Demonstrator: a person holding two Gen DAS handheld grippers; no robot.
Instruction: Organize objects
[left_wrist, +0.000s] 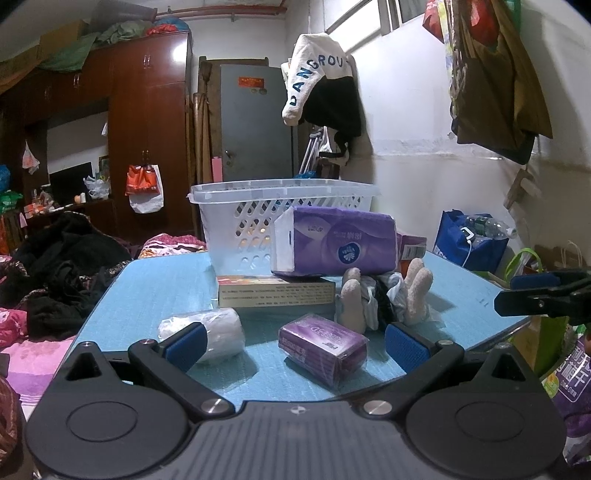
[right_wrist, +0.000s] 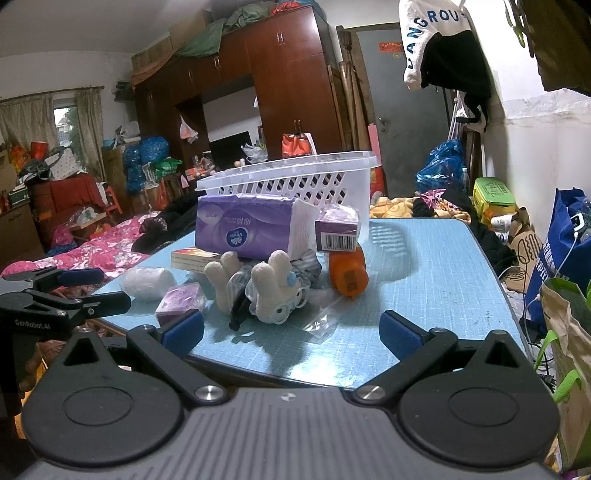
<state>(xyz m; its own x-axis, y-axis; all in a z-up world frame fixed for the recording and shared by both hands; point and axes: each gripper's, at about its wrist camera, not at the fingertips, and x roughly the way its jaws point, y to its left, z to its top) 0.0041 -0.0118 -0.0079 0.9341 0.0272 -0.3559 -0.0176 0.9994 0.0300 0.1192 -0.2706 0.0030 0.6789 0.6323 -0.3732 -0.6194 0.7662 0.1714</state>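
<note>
A: Which gripper is better placed for the first pick?

B: The left gripper (left_wrist: 295, 345), I'd judge. Its fingers stand wide apart with nothing between them, and the small purple tissue pack (left_wrist: 323, 349) lies on the blue counter (left_wrist: 155, 288) just ahead, almost centred in the gap.

A: How does the pack lie?

B: Its long axis runs slantwise, from far left to near right, so the gripper would probably need a slight turn to close across the short side.

A: And the right gripper (right_wrist: 291, 332)?

B: Also spread apart and empty. It hangs off the near edge; the plush toy (right_wrist: 266, 291) lies ahead and a little left of it, and the orange bottle (right_wrist: 347, 275) farther back.

A: Where does everything go?

B: Most likely the white basket (left_wrist: 284, 192) at the far side, behind the big tissue pack (left_wrist: 332, 242) resting on a book (left_wrist: 275, 291).
</note>
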